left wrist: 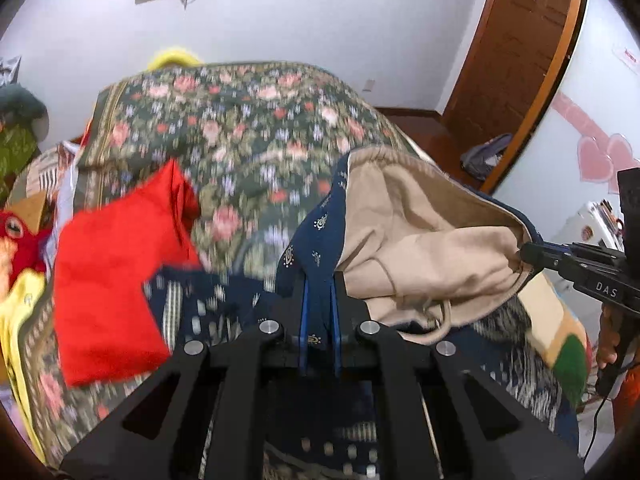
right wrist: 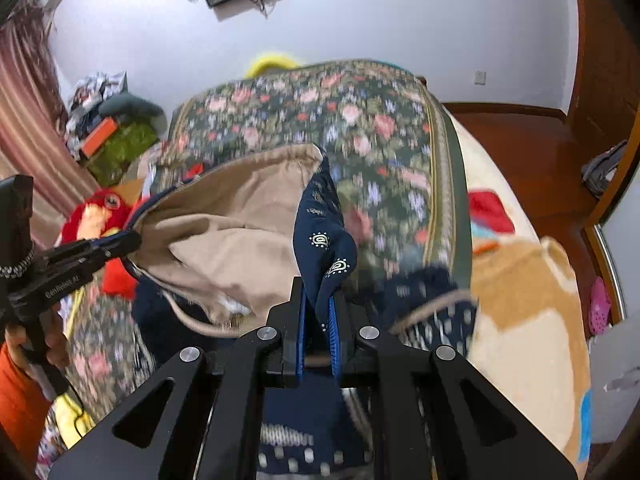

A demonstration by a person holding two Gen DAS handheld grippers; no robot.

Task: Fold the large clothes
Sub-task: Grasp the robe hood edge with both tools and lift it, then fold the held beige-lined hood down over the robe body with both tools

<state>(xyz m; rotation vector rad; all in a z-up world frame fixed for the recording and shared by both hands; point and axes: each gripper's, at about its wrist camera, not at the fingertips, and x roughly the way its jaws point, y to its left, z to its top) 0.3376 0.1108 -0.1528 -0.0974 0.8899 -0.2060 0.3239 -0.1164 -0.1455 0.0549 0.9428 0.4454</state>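
A navy patterned garment (left wrist: 316, 240) with a beige lining (left wrist: 420, 236) hangs stretched between my two grippers above the bed. My left gripper (left wrist: 320, 300) is shut on its navy edge. My right gripper (right wrist: 320, 304) is shut on the opposite navy edge (right wrist: 324, 240). The right gripper also shows in the left wrist view (left wrist: 528, 254), pinching the hem at the right. The left gripper shows in the right wrist view (right wrist: 128, 240), pinching the hem at the left. The beige lining (right wrist: 240, 216) faces the cameras and the waistband opening sags between the grips.
A floral quilt (left wrist: 240, 132) covers the bed. A folded red cloth (left wrist: 108, 280) lies at the left. Plush toys (right wrist: 100, 208) and piled items sit by the curtain. A brown and cream blanket (right wrist: 528, 300) lies at the right. A wooden door (left wrist: 516, 52) stands at the back right.
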